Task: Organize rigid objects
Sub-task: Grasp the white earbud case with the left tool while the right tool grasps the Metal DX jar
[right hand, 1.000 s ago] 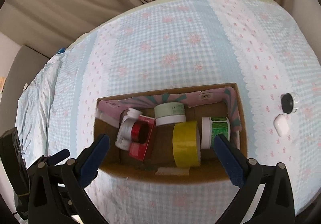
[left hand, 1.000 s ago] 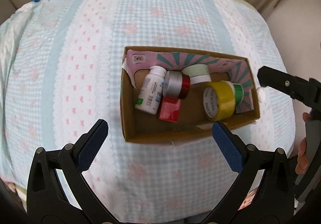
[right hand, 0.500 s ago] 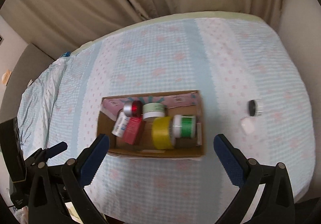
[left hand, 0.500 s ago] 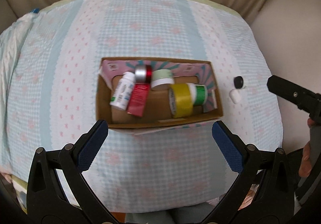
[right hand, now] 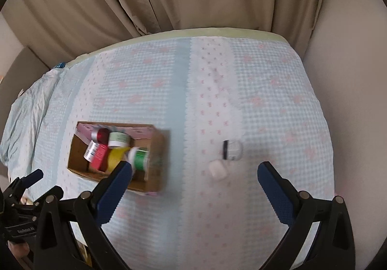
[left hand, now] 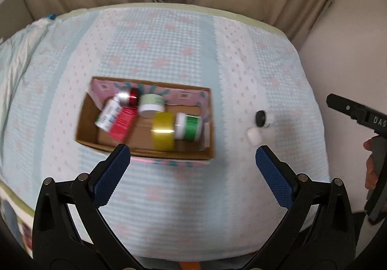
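Cardboard box (left hand: 145, 146) sits on the checked cloth (left hand: 193, 197), beyond the wide-spread, empty left gripper (left hand: 193, 163); it holds a yellow tape roll (left hand: 163, 133), green-labelled jar (left hand: 189, 126), red carton (left hand: 122, 122) and white bottle (left hand: 107, 114), their print too blurred to read. Right gripper (right hand: 193, 183), also wide and empty, faces a white case (right hand: 217, 169) and black-lidded jar (right hand: 232, 150) outside the box. "DAS" shows on its body in the left view.

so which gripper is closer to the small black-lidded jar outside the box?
Right, as far as the frames show. The right gripper hangs open with the black-lidded jar just beyond its fingers; the left gripper is open facing the box, jar off right.
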Available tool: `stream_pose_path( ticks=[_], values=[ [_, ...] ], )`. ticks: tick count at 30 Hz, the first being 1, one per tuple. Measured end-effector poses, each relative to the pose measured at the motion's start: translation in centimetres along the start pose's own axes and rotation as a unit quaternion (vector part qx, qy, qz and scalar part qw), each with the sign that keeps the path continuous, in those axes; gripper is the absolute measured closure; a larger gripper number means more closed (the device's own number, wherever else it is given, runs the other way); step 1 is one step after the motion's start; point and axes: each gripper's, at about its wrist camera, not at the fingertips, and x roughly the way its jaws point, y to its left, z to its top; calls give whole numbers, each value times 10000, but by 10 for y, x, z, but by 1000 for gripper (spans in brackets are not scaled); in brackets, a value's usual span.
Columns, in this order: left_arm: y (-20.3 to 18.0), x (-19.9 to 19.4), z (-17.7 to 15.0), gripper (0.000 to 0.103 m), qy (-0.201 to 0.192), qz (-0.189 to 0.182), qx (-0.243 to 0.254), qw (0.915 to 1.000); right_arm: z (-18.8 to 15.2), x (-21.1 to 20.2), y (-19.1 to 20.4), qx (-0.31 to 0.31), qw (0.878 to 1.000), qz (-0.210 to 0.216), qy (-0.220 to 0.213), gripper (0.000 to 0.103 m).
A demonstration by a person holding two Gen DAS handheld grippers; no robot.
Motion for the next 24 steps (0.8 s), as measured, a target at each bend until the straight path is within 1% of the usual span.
stream_pose_path(
  ticks=[2,3,6,8,10,11,14,17,20,23,24],
  values=[
    [-23,11,-3,0,39,-134,-112,9998,3,5,-17,-258,9996,130,-57,0],
    [-32,15,-3,0,68,-166,-131,9998,4,9,-27,-490,9985,204,-99,0],
    [-64,41,-7,0,240,-295,-179,9991,8,25,-48,-1073,9939,259,-73,0],
    [-83,64,-10,0,356,-401,-203,9984,9,36,-62,-1307,9908,349,-20,0],
    [-98,85,-14,0,482,-460,-197,9976,11,50,-76,-1495,9873,540,61,0],
    [-108,101,-17,0,546,-522,-202,9969,12,58,-81,-1631,9847,606,93,0],
    [-125,139,-26,0,640,-587,-183,9960,10,79,-90,-2080,9762,592,146,0],
    [-136,183,-37,0,697,-647,-264,9951,6,107,-95,-2642,9622,623,229,0],
    [-144,224,-47,1,692,-638,-403,9947,1,138,-98,-3182,9449,690,338,0],
    [-149,258,-53,3,634,-492,-548,9953,-3,172,-99,-3695,9244,779,534,1],
    [-150,266,-54,5,641,-441,-588,9952,-5,186,-99,-3883,9157,822,634,4]
  ],
)
